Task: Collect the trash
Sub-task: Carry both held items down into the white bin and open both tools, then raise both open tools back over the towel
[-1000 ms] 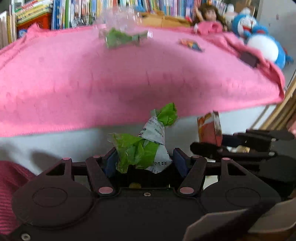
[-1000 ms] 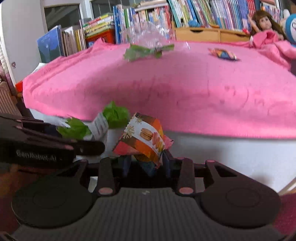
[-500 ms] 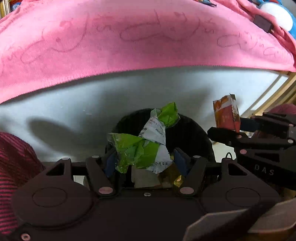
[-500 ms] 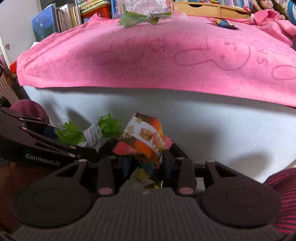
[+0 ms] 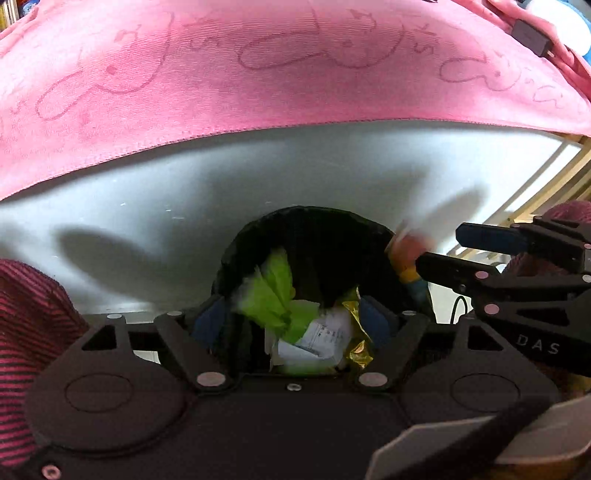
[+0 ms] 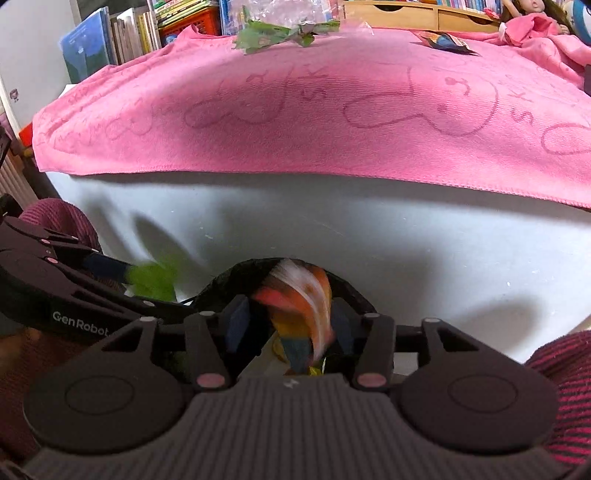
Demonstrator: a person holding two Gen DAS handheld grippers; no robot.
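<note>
A black trash bin [image 5: 317,229] stands on the floor below the table edge, holding paper and gold foil scraps. My left gripper [image 5: 291,317] is open above it, and the green and white wrapper [image 5: 273,291] is blurred as it drops between the pads into the bin. My right gripper [image 6: 290,321] is also open over the bin rim [image 6: 347,284], with the orange snack wrapper [image 6: 299,299] streaked in motion, falling between its fingers. On the far side of the table lie a green wrapper [image 6: 273,33], clear plastic [image 6: 280,11] and a colourful wrapper [image 6: 447,40].
A pink towel [image 6: 332,110] covers the white table [image 6: 406,240]. Books [image 6: 122,40] and a wooden drawer unit [image 6: 417,14] line the back, with a doll [image 6: 524,18] at the far right. A person's striped red knees [image 5: 26,325] flank the bin.
Both grippers came down from table height to the bin. Their jaws have spread, and the green wrapper and the orange wrapper have slipped out and are falling in.
</note>
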